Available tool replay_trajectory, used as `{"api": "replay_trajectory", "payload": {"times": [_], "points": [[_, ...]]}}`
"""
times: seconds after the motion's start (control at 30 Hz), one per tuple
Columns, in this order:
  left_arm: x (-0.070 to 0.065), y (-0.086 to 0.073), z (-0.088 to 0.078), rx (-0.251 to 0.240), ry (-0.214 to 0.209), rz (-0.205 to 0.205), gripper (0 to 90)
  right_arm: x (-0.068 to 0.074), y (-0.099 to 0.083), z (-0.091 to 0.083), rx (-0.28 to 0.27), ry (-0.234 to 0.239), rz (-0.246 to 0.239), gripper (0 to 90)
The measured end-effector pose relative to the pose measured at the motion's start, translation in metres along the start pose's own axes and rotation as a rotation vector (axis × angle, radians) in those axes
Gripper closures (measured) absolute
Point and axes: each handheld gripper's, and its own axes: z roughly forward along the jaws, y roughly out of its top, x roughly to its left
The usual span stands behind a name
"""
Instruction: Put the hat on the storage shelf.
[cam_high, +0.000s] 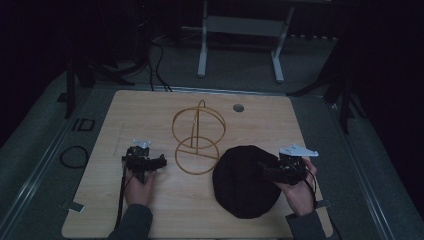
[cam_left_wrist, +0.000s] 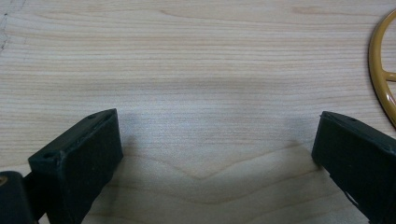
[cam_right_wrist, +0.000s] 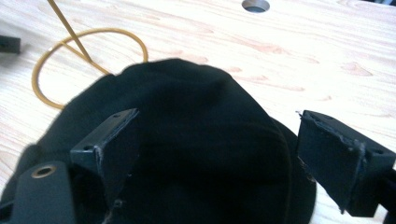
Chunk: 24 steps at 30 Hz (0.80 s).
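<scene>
On the left of the wooden table (cam_high: 150, 210), the left hand (cam_high: 139, 187) holds the left gripper (cam_high: 159, 161) low over bare wood, pointing toward the gold wire stand (cam_high: 197, 137). The high view is too dim to read its jaws, but the left gripper view settles it: the two black jaws stand wide apart with nothing between them, only pale grain beneath, and a curved piece of the stand's base ring (cam_left_wrist: 380, 74) shows at the right edge. From above, the stand sits near the table's middle, a flat ring on the wood with an upright ring rising from it; the right gripper view catches the base ring (cam_right_wrist: 44, 70) and a slanting wire beyond the hat. Behind the stand, a small round hole (cam_high: 238, 107) is cut in the tabletop. Further right lies the black hat (cam_high: 240, 185), a round dark shape just beside the stand's base. The right hand (cam_high: 300, 195) holds the right gripper (cam_high: 263, 168) over the hat's right part. The right gripper view shows its jaws spread wide, the hat's domed crown (cam_right_wrist: 196, 140) between them, gripped by neither.
</scene>
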Motion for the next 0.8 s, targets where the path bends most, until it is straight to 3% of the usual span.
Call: {"api": "replay_trajectory", "payload": {"times": [0.33, 0.8], "points": [[0.0, 0.0, 0.0, 0.0, 0.0, 0.0, 1.2, 0.003, 0.008, 0.021, 0.015, 0.011, 0.029, 11.0], [0.0, 0.0, 0.0, -0.001, 0.0, -0.001, 1.2, -0.014, -0.01, 0.037, 0.105, -0.024, 0.088, 10.3]]}}
